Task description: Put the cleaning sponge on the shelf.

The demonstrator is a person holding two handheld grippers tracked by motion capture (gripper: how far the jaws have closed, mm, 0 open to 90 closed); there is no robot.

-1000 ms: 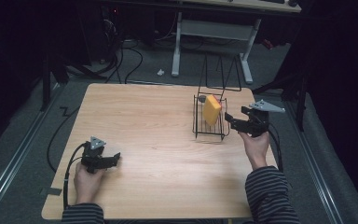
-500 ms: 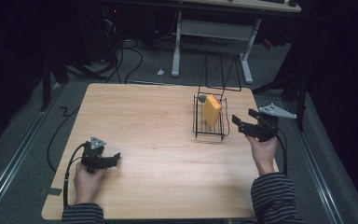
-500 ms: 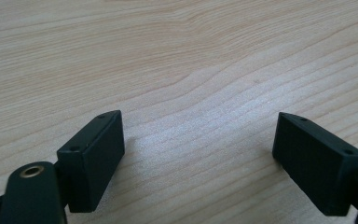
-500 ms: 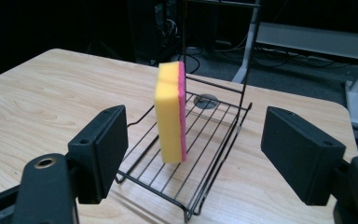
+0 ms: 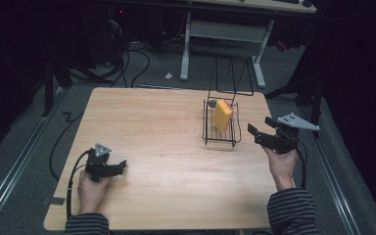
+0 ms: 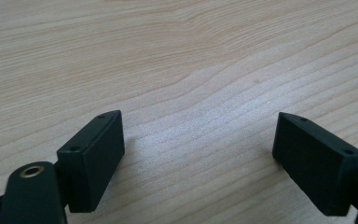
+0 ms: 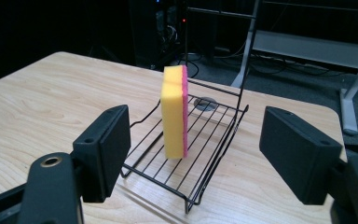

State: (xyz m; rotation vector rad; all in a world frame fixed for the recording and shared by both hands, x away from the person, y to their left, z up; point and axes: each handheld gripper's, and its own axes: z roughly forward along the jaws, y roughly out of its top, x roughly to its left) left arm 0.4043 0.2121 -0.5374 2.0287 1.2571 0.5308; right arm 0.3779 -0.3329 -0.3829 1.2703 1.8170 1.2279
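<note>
Black wire rack (image 5: pixel 220 128) sits on the wooden table (image 5: pixel 166 147), toward its far right. Yellow sponge (image 5: pixel 222 115) with a pink backing stands upright on edge inside the rack. Right gripper (image 5: pixel 255 134) hovers just right of the rack, jaws spread wide, nothing between them. Left gripper (image 5: pixel 119 167) rests well apart from the rack, near corner, jaws wide, nothing held.

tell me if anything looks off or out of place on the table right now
Nothing is spilled or damaged. The one unusual thing is the yellow and pink sponge, which stands on edge in the black wire rack rather than lying flat. Both the left gripper and the right gripper are open and hold nothing.
</note>
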